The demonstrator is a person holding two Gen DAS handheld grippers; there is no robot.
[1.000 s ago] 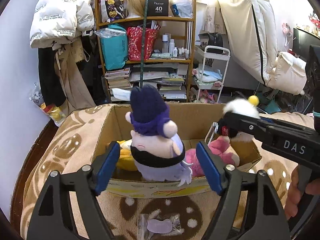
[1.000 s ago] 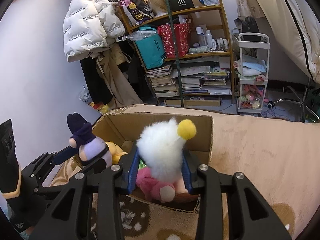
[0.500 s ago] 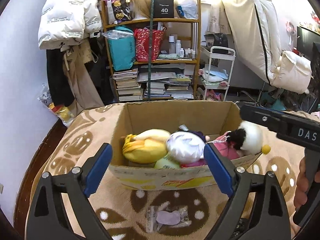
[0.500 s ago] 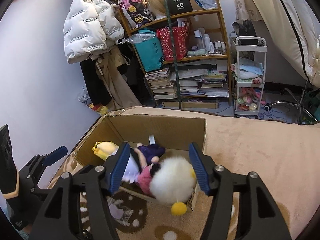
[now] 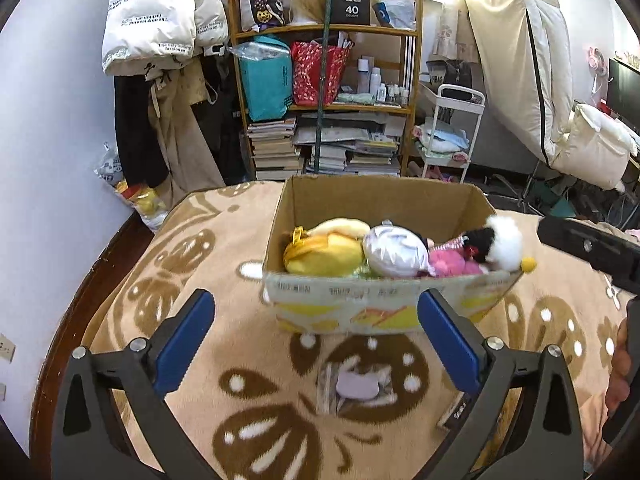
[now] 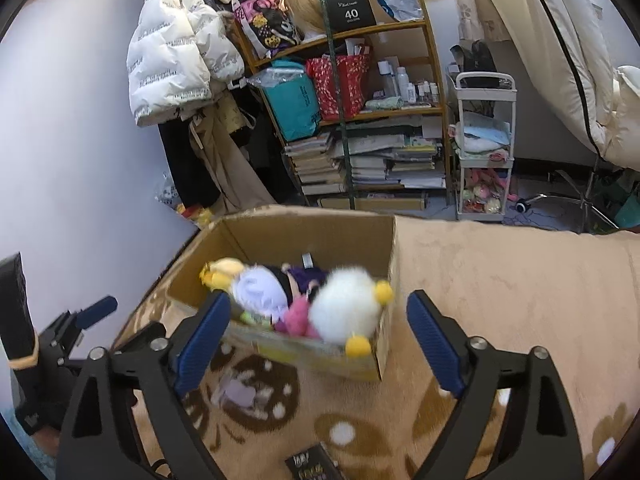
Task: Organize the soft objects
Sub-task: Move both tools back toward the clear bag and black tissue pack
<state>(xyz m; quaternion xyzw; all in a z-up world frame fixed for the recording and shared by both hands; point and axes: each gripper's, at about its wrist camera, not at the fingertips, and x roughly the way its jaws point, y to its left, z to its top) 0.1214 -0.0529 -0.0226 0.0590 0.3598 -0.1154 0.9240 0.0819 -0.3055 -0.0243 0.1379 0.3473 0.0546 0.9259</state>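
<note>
I am holding both the left gripper (image 5: 316, 344) and right gripper (image 6: 320, 344) wide and empty, jaws just opened, the brown cardboard box (image 5: 380, 304) of plush toys lying just beyond them.

We see a cluttered home bedroom: wooden bookshelf (image 5: 326, 100) at 12 o'clock, white puffer jacket (image 5: 160, 12) at 11, beige patterned blanket (image 5: 224, 344).

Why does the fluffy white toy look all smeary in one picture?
Right wrist view: motion blur smears the fluffy white toy and the cardboard box. Left wrist view: the toy looks sharper there. Both views: the fisheye lens bends the room's edges, and the bright top washes out.
</note>
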